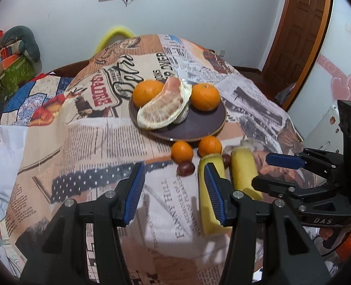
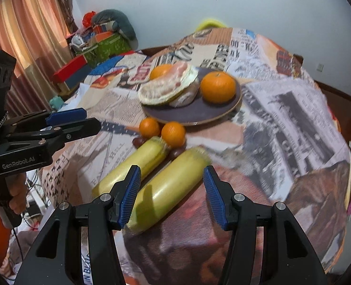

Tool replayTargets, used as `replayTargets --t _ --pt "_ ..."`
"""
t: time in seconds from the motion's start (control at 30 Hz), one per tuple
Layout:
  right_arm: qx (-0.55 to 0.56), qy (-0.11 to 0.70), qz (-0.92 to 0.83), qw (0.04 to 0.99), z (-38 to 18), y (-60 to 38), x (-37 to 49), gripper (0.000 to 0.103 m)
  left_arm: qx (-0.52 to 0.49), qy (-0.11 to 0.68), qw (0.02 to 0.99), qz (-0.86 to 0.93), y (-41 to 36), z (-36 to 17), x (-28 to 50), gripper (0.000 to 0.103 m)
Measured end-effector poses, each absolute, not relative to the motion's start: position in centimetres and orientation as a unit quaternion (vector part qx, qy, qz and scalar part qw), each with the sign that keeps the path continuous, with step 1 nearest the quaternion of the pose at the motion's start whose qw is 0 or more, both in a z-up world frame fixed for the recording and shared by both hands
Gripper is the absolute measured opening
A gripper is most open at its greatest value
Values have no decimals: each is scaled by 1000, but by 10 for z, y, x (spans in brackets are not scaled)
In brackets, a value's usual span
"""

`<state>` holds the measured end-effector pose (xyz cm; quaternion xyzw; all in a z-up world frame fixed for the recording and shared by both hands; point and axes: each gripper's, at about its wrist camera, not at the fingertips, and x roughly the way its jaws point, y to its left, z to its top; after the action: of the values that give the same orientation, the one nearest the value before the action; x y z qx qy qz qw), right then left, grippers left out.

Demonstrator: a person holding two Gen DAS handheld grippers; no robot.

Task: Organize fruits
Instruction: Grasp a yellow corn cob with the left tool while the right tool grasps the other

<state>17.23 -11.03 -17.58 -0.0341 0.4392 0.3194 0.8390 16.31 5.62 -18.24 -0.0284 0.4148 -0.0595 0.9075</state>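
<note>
Newsprint tablecloth (image 1: pixel 99 137) under both grippers' part-spread fingers (image 1: pixel 135 190), empty, right gripper (image 2: pixel 171 196) straddling a banana (image 2: pixel 165 190).

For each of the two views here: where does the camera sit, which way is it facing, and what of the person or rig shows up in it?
Left wrist: rides the left gripper, tilted down across the table toward the plate; own fingers open, the right gripper intruding at the right edge.
Right wrist: rides the right gripper, tilted down over a corn cob; the left gripper and a hand show at left.
Shared: plate, peeled pomelo, oranges, both cobs.
</note>
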Motion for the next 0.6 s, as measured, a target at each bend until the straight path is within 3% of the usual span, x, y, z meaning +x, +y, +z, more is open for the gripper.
replayTargets --t 0.13,0.23,0.3,0.6 --pt "-38 453 323 830 -187 -100 169 53 -30 418 906 -57 59 -188 157 51" --pt "-43 457 317 830 -193 -96 168 64 -34 424 903 -56 61 -193 155 51" --pt "-48 459 312 830 -197 -94 168 66 -38 426 902 -56 62 -195 154 51" --pt "-44 461 316 828 -202 -105 162 59 -49 442 893 -70 52 -207 159 51"
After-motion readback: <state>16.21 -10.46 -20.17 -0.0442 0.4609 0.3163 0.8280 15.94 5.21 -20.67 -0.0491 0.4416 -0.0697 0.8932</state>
